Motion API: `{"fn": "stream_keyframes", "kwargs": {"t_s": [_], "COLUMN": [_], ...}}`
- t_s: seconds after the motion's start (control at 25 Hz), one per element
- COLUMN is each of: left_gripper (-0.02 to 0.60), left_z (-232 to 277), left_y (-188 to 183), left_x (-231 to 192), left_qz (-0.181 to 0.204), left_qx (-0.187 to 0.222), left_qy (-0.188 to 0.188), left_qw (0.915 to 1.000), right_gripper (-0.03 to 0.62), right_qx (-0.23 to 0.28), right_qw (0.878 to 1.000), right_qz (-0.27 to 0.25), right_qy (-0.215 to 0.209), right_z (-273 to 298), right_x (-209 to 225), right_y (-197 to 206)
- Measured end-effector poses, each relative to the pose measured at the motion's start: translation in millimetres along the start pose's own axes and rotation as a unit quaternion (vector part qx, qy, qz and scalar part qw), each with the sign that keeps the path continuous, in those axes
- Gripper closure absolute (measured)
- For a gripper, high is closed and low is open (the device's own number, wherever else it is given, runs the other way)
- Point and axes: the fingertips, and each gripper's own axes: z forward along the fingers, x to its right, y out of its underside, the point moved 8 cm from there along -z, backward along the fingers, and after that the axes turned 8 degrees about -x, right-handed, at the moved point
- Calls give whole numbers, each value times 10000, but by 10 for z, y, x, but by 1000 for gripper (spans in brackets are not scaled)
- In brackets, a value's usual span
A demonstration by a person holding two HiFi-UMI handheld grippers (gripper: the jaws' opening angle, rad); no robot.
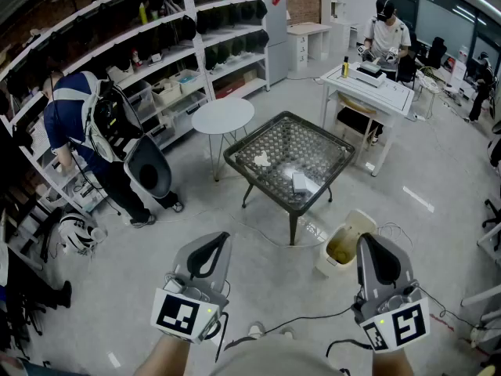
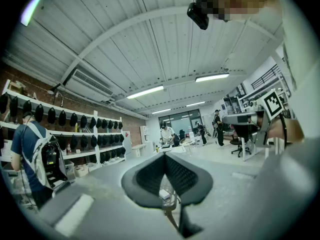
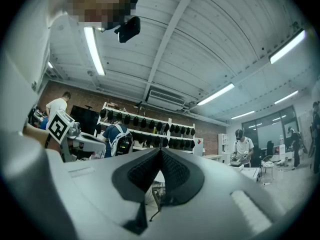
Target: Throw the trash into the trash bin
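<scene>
In the head view a dark mesh-topped table (image 1: 333, 143) stands ahead of me. A crumpled white paper (image 1: 261, 160) and a flat pale packet (image 1: 301, 182) lie on it. A cream trash bin (image 1: 343, 246) with a yellowish inside stands on the floor at the table's near right corner. My left gripper (image 1: 213, 246) is held low at the left, short of the table, shut and empty. My right gripper (image 1: 374, 249) hovers just right of the bin, also shut with nothing in it. Both gripper views show closed jaws, the left gripper (image 2: 166, 176) and the right gripper (image 3: 159, 176).
A round white table (image 1: 223, 117) stands behind the mesh table. A person with a backpack (image 1: 94, 131) bends at the shelves (image 1: 156, 53) on the left. A white desk (image 1: 368, 84) with a person (image 1: 389, 34) is at the back right. A cable (image 1: 313, 319) lies on the floor near me.
</scene>
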Motion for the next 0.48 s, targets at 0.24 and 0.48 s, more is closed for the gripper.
{"fn": "stream_keyframes", "kwargs": {"t_s": [0.24,0.48], "left_gripper": [580,580], "left_z": [39,84], "left_y": [-127,-123], "left_x": [103,237], "left_qz": [31,-11], "left_qx": [8,-21], "left_qy": [-61,-36], "left_qw": [10000,10000], "right_gripper": [591,591], "right_qx": [-76,-113], "right_qw": [10000,9999], "right_qz": [32,69], "right_qy": [15,-84], "right_z": [-71,-119], "right_x": [118,216], "right_y": [0,34]}}
